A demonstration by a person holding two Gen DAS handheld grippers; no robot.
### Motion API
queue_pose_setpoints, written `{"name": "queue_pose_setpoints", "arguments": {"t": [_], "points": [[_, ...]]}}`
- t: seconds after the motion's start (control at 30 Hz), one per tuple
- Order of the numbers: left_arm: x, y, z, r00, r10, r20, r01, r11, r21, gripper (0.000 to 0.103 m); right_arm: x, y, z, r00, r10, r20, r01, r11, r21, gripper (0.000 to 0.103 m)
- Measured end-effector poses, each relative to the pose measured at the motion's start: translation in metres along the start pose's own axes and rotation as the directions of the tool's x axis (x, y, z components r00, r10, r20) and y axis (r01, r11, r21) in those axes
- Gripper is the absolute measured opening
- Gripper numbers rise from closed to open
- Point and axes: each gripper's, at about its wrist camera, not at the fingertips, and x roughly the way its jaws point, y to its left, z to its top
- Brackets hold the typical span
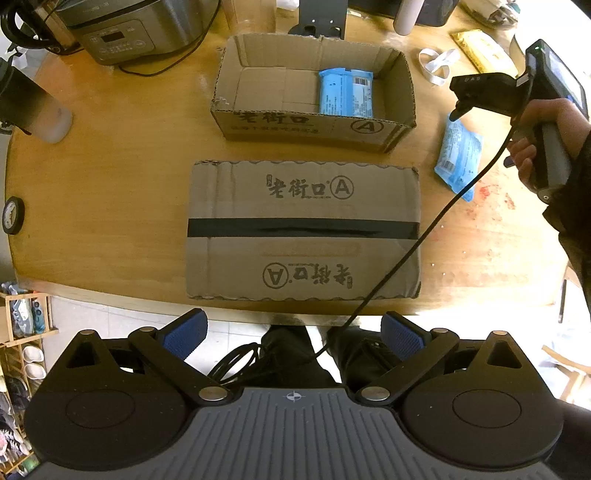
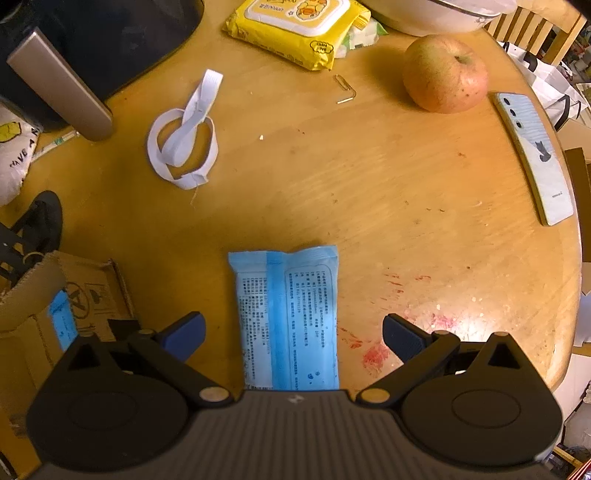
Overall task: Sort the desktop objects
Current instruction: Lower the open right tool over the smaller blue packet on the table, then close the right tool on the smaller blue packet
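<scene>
Right claw (image 2: 293,334), jaws wide apart and empty, hangs over a blue packet (image 2: 286,319) of small unreadable print lying between its fingers on the table (image 2: 369,184). Left claw (image 1: 293,338), likewise spread, faces a flat lid (image 1: 304,229) stamped "老街口 A". Beyond it, an open box (image 1: 314,129), same stamp, holds another blue packet (image 1: 345,92).

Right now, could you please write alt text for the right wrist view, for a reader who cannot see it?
The open right gripper hovers over a blue packet lying flat on a wooden table, its fingers on either side. Farther off are a white strap, a yellow wipes pack, an apple and a phone; a cardboard box sits at left.
</scene>
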Motion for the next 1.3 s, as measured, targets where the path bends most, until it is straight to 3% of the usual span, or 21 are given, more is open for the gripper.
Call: {"name": "queue_pose_setpoints", "arguments": {"t": [1.3], "points": [[0.006,-0.002,0.002,1.0,0.006,-0.019,-0.007,1.0,-0.009,0.103,0.046,0.004,-0.012,1.0,-0.017,-0.002,0.017,1.0,-0.016,0.103]]}}
